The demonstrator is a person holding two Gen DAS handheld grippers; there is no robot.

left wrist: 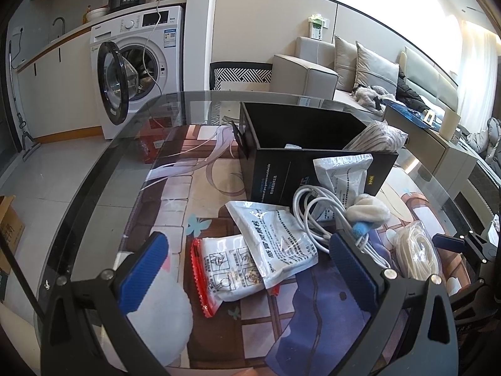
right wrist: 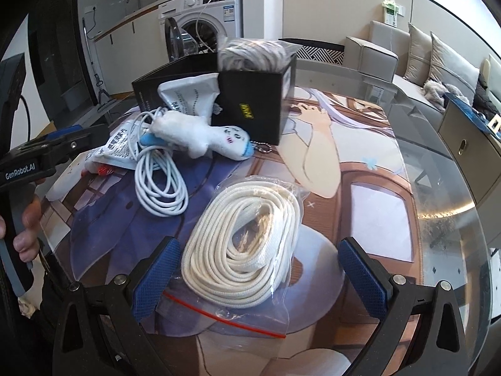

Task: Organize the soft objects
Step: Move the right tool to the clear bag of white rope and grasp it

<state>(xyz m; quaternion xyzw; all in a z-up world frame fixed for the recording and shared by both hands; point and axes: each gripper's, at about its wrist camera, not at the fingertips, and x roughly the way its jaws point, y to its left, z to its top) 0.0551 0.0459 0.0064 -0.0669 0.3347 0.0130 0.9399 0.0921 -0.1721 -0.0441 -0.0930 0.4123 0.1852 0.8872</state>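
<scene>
Here the bagged rope (right wrist: 250, 244) lies between the wide-open fingers of the right gripper (right wrist: 260, 277) — untouched. The left gripper (left wrist: 247, 269) is wide too. The black box (right wrist: 250, 100) holds 1 grey bundle (right wrist: 250, 53).

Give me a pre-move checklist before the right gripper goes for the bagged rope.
1. Right gripper open: ok, fingers spread wide.
2. Bagged rope between its fingers: ok, the coil lies centred ahead of them.
3. Rope free of other items: ok, the white cable lies apart from it.
4. Left gripper out of the way: ok, open over the white packets, off to the side.
5. Room in the black box: cannot tell, a grey bundle already sticks out.
</scene>
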